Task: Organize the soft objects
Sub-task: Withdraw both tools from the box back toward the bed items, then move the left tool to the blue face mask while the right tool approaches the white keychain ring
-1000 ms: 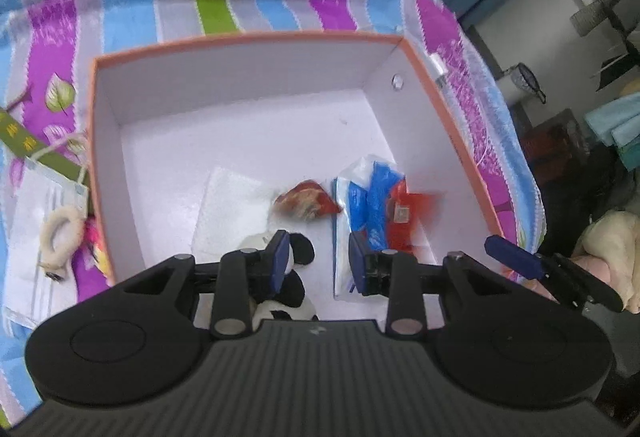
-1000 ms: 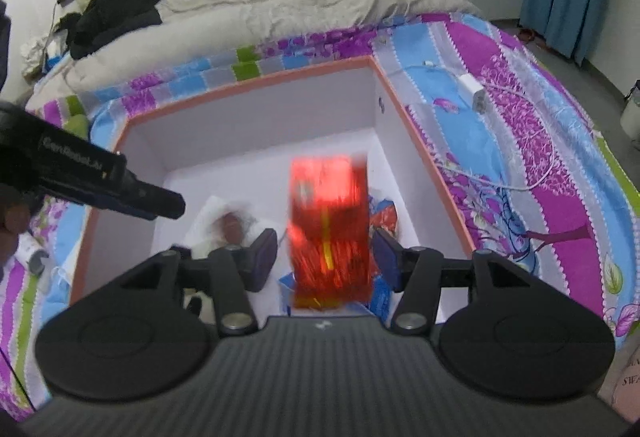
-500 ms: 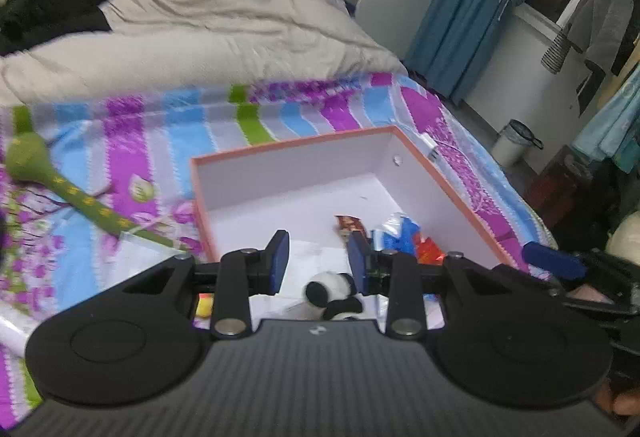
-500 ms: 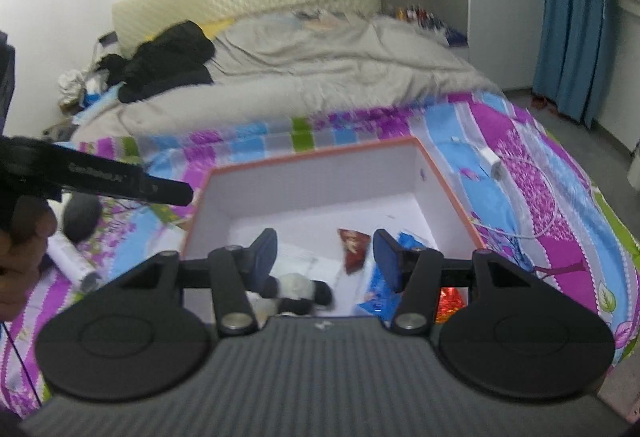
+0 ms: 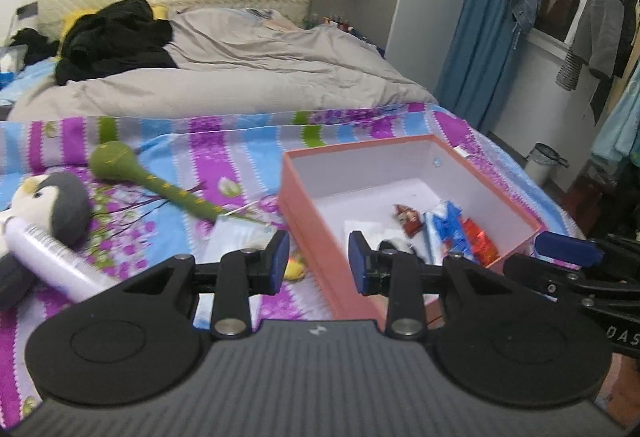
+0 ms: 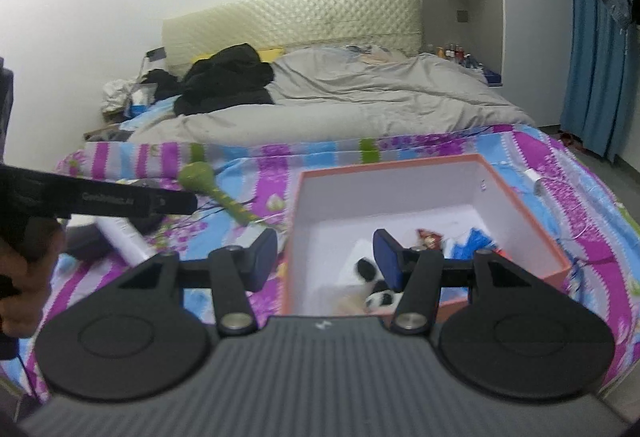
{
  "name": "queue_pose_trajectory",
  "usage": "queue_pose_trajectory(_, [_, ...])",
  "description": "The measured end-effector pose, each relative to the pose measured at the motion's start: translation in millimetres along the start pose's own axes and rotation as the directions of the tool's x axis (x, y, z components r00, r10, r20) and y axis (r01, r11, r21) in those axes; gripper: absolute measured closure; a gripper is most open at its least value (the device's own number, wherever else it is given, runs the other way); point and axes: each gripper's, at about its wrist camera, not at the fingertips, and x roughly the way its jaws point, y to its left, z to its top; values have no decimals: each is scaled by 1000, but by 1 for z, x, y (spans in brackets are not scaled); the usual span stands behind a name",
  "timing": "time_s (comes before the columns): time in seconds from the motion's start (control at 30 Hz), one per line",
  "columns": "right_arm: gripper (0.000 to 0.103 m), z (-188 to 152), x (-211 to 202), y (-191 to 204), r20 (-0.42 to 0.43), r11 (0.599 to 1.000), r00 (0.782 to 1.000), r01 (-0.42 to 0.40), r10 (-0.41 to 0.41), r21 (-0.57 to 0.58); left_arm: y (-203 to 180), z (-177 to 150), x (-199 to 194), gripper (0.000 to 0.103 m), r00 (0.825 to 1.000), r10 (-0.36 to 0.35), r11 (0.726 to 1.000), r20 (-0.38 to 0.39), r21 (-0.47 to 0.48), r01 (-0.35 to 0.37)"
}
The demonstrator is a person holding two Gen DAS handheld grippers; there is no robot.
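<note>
Left gripper [image 5: 316, 261]: jaws partly apart, nothing between the pads, touching nothing; held above the near left corner of the box.
Right gripper [image 6: 326, 257]: jaws partly apart and a little wider than the left pair, empty; held above the box's left wall. Its blue tip also shows at the right edge of the left wrist view.
Hand [image 6: 24, 277]: one in view, at the left edge of the right wrist view, gripping the left tool's handle.
Box [image 5: 308, 221]: one, orange outside, white inside, open top, on the striped bedspread [image 5: 248, 133]; long axis runs from near left to far right.
Inside the box, counted: one black-and-white plush toy [image 6: 380, 297] at the near wall, partly hidden by the right pad; one white sheet [image 5: 362, 229] on the floor of the box; one small brown-red packet [image 5: 408, 215]; one blue-and-white packet [image 5: 446, 227]; one red packet [image 5: 478, 241] at the right wall.
Outside the box, counted: one green long-necked plush [image 5: 148, 181], round head far left, neck pointing near right toward the box; one grey-and-cream plush penguin [image 5: 52, 201], face turned left; one white tube [image 5: 52, 257], slanting from far left to near right, touching the penguin; one small yellow item [image 5: 294, 269] just beside the box, too small to tell.
Farther back: one grey duvet [image 5: 256, 77], one heap of black clothes [image 5: 112, 37].
</note>
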Motion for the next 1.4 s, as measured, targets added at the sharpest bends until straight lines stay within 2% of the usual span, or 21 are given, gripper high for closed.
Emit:
queue_pose_trajectory(0.3, [47,-49,-6,51,14,999,998,-54,54,-8,41,-65,-33,65,998,49,999,39,7,-49])
queue_pose_trajectory(0.53, [47,-81,0,76,13,997,997,-71,71,-15,60,-103,-46,65,996,75,997,52,19,-76])
queue_pose_trajectory(0.73, [47,-108,8,87,5,997,997,-77,77,13,69,-137,-48,65,995,87,996,52,-10,-87])
queue_pose_trajectory(0.93, [47,-134,20,94,-21,996,997,-77,78,50,85,-167,-37,65,997,77,994,19,-79,-76])
queue_pose_trajectory(1.13, [47,-148,38,98,-56,995,995,-79,83,64,100,-171,-13,65,996,92,990,-12,-107,-93])
queue_pose_trajectory(1.4, [47,-141,75,102,-65,993,994,-80,85,84,124,-163,35,65,992,122,987,-33,-103,-125])
